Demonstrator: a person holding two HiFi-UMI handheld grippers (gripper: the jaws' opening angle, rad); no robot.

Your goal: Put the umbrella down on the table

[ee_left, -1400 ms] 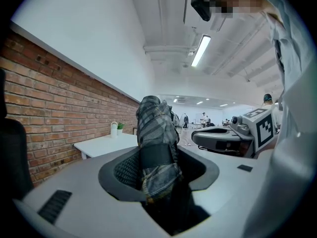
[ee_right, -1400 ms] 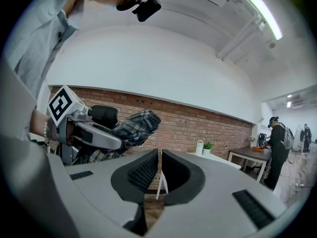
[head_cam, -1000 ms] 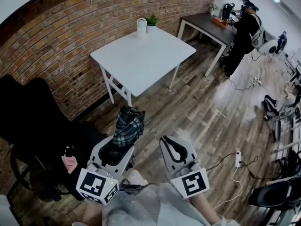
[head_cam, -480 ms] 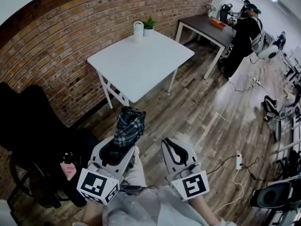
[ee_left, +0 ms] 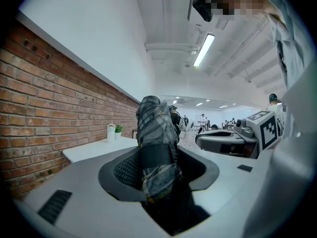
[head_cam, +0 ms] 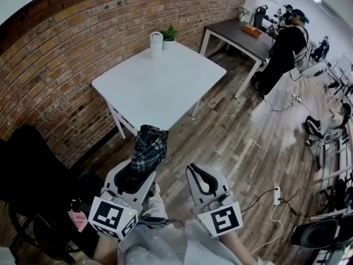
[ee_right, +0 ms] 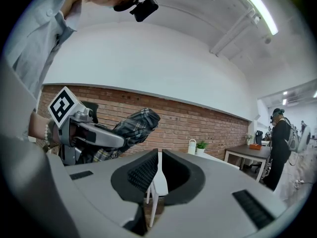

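Grey plaid umbrella (head_cam: 149, 148) is clamped in the left gripper's (head_cam: 136, 173) fingers, above the floor and short of the white table (head_cam: 160, 87). The right gripper's (head_cam: 199, 174) fingers stand narrow, empty. Reaching the table and setting the umbrella down are not yet done.

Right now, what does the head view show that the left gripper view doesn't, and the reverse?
Head view only: the wooden floor, a black chair at left, and a power strip with its cable.

Left gripper view only: the ceiling light and the dark strap wrapped round the umbrella.

Both: the umbrella clamped in the left tool, the right tool beside it, the white table with a white jug and potted plant, and the brick wall.
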